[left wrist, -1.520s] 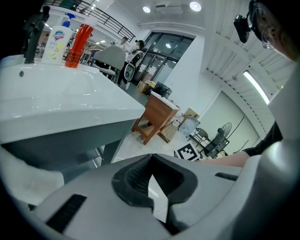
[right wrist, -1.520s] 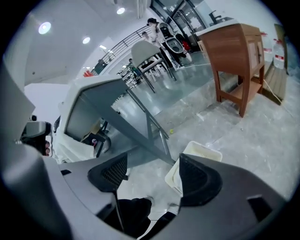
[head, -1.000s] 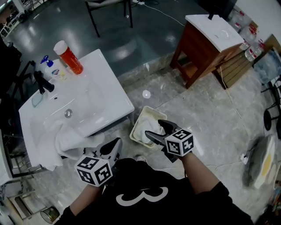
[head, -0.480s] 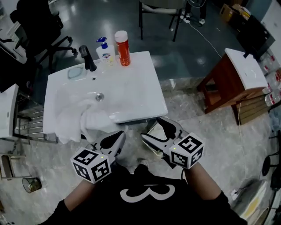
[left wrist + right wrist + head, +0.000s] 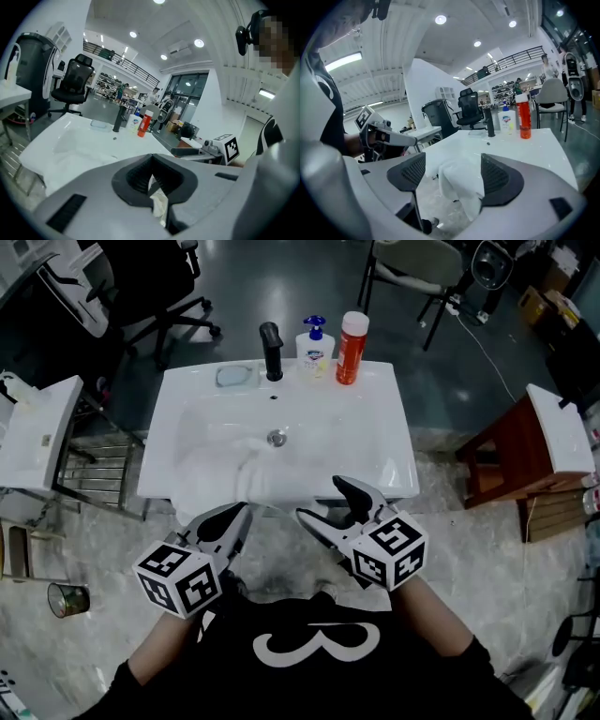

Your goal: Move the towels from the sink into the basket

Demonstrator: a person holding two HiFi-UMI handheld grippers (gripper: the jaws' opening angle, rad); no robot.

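**A:** Jaws on the right gripper, how are they?
**B:** Wide apart, holding nothing. The towel shows between them, but the pads don't press it.
**A:** And the left gripper?
**B:** Squeezed together at the tips. Some white cloth shows in the slit behind; I can't tell if it's pinched.
**A:** Where's the towel?
**B:** Hanging over the front edge of the sink, just ahead of both.

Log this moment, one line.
left gripper: shut | right gripper: open | white cloth towel: draped over front edge of white ceramic sink | basket: not visible
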